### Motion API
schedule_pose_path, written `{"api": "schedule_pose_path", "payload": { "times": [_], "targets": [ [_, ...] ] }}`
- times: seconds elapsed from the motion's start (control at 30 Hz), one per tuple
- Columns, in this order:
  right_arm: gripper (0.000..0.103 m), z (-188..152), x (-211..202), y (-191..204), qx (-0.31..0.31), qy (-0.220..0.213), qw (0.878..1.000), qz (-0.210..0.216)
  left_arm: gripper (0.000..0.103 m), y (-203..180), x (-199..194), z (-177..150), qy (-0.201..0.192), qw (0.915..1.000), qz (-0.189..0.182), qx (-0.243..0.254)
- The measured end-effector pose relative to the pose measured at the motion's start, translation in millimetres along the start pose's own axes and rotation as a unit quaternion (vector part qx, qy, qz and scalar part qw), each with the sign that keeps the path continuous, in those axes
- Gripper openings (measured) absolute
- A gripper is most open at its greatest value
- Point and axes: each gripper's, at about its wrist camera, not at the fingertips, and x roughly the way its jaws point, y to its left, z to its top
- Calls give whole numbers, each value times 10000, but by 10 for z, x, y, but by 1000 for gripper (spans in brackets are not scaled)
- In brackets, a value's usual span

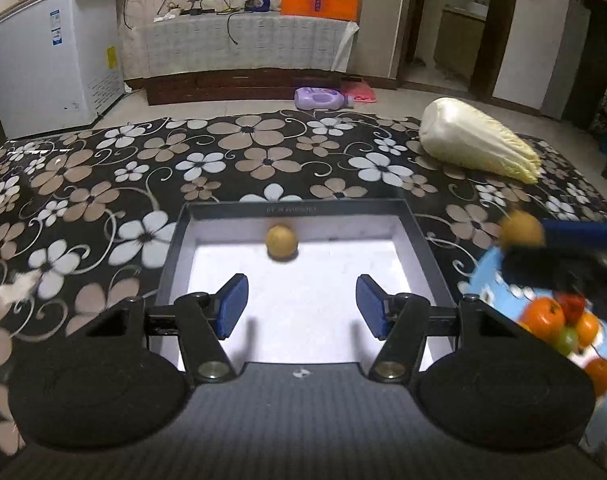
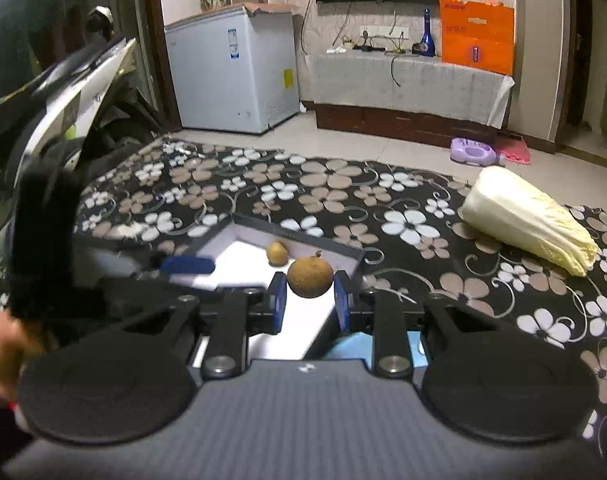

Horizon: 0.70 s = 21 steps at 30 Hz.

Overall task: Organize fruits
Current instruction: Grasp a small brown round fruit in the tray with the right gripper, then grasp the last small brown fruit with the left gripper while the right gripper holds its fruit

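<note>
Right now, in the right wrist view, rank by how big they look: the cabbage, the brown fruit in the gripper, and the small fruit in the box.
1. cabbage
2. held brown fruit, though nearer the camera
3. small fruit in the box

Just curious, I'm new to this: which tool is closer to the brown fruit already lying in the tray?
Left. The left tool hangs open over the tray, facing that fruit. The right tool is at the tray's edge, gripping another brown fruit.

Left gripper (image 1: pixel 302 307) over the box (image 1: pixel 419 240) — fingers apart, nothing between them.
One brown fruit (image 1: pixel 281 242) lies inside by the far wall; at right, blurred, the right gripper (image 1: pixel 543 240) carries another fruit (image 1: pixel 521 229) above a blue bowl (image 1: pixel 488 272) of oranges (image 1: pixel 543 317); cabbage (image 1: pixel 477 145) beyond.
</note>
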Motion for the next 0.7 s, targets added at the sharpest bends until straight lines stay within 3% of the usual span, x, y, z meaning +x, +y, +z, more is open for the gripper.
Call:
{"api": "schedule_pose_path", "payload": {
  "times": [0.27, 0.47, 0.57, 0.7],
  "targets": [
    [28, -48, -69, -119, -77, 48, 9999, 77, 45, 32, 453, 149, 197, 9995, 207, -163],
    [28, -79, -95, -221, -70, 107, 9999, 54, 39, -17, 561, 165, 169, 9993, 299, -150],
    [28, -104, -109, -254, -77, 120, 9999, 24, 27, -46, 578, 171, 137, 9991, 378, -139],
    [28, -142, -127, -282, -80, 158, 9998, -15, 27, -83, 583, 172, 115, 9988, 460, -106]
  ]
}}
